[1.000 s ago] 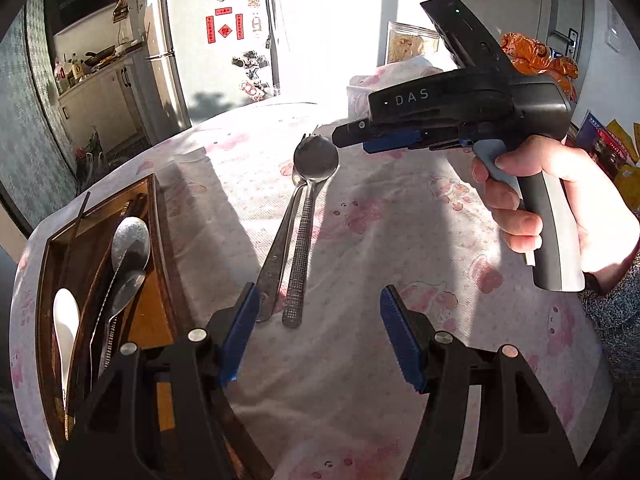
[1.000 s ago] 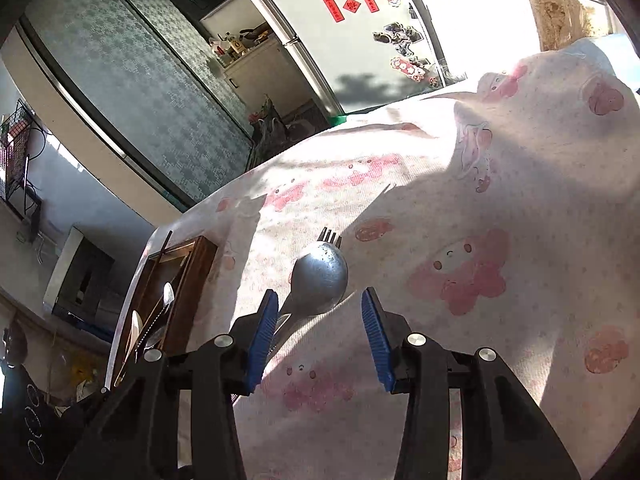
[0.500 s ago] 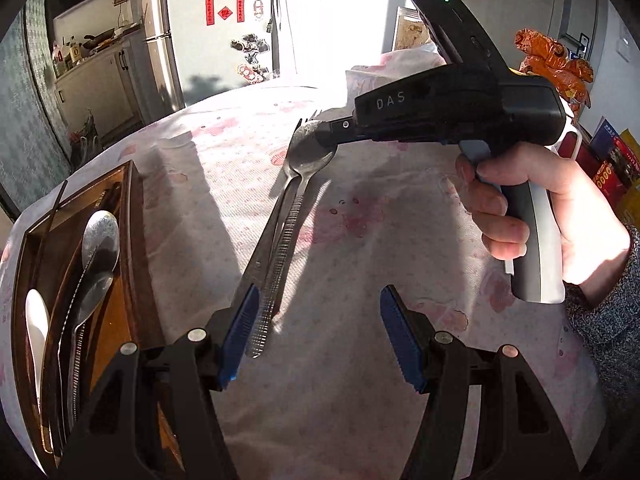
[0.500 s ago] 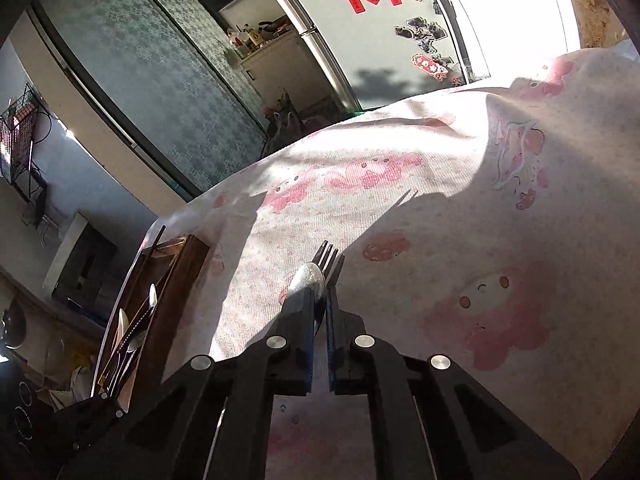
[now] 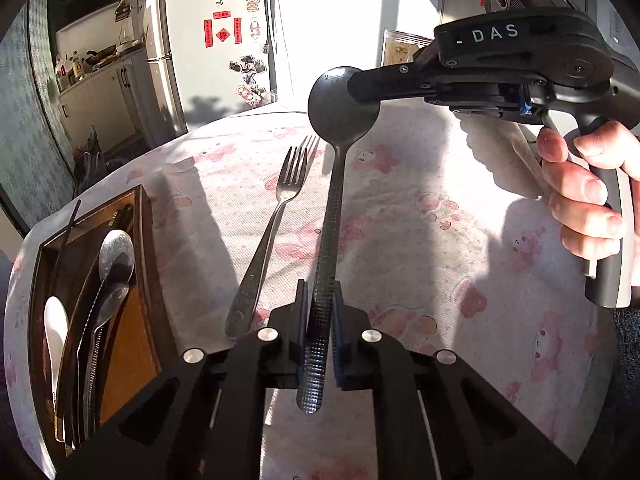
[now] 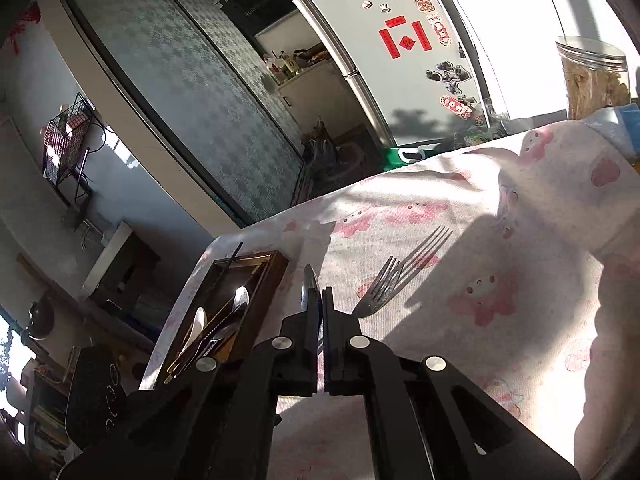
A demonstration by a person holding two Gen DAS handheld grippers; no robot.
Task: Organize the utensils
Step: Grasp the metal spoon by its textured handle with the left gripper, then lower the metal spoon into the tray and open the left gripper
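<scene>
A long metal spoon (image 5: 334,208) with a textured handle hangs above the pink-patterned tablecloth, held at both ends. My left gripper (image 5: 320,320) is closing its jaws and the blue pads press on the handle near its end. My right gripper (image 5: 356,86), held by a hand (image 5: 588,200), is shut on the spoon's bowl; in the right wrist view the bowl's edge (image 6: 310,284) sticks up between the shut fingers of the right gripper (image 6: 322,300). A metal fork (image 5: 276,220) (image 6: 384,288) lies on the cloth just left of the spoon. The wooden utensil tray (image 5: 144,232) (image 6: 276,276) sits at the left.
The tray holds metal spoons (image 5: 114,256), a white spoon (image 5: 56,328) and dark chopsticks. A clear jar (image 6: 592,76) stands at the table's far right edge. A fridge (image 5: 208,40) and kitchen counter stand beyond the table. The table edge runs just left of the tray.
My right gripper shut on the spoon's bowl and lifted it off the cloth, uncovering the fork. My left gripper's jaws came together on the spoon's handle.
</scene>
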